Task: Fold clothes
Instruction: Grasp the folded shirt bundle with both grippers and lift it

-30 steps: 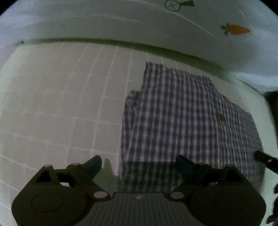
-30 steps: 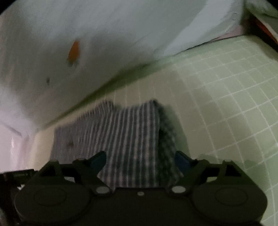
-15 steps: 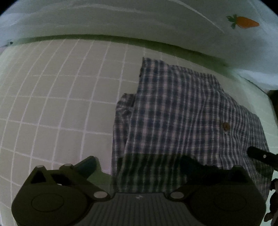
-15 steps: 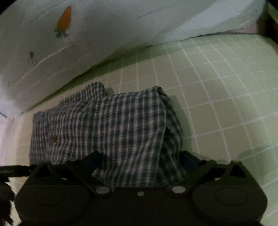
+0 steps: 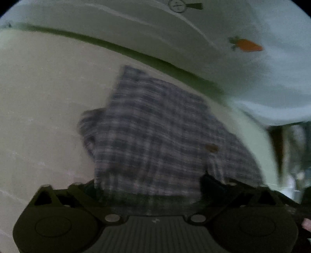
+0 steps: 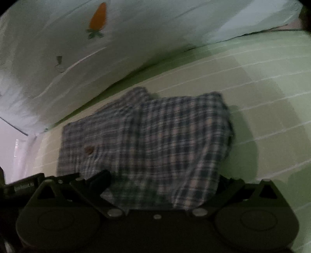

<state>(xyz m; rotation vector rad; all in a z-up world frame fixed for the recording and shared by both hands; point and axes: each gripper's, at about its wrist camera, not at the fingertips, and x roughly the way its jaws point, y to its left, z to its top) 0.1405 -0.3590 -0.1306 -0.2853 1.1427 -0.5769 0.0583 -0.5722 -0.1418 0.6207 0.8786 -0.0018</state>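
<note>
Green grid sheet (image 6: 272,101) bears blurred plaid shirt (image 6: 155,140), near edge seemingly hidden.

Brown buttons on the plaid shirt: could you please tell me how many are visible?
1. A single brown button sits on the folded plaid shirt, toward its left side in the right wrist view. Others may be hidden in the folds.

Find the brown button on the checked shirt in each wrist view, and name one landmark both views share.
Left wrist: brown button sits right of centre on the checked shirt.
Right wrist: button sits left of centre on the shirt.
Shared landmark: the orange carrot print on the white bedding.
</note>
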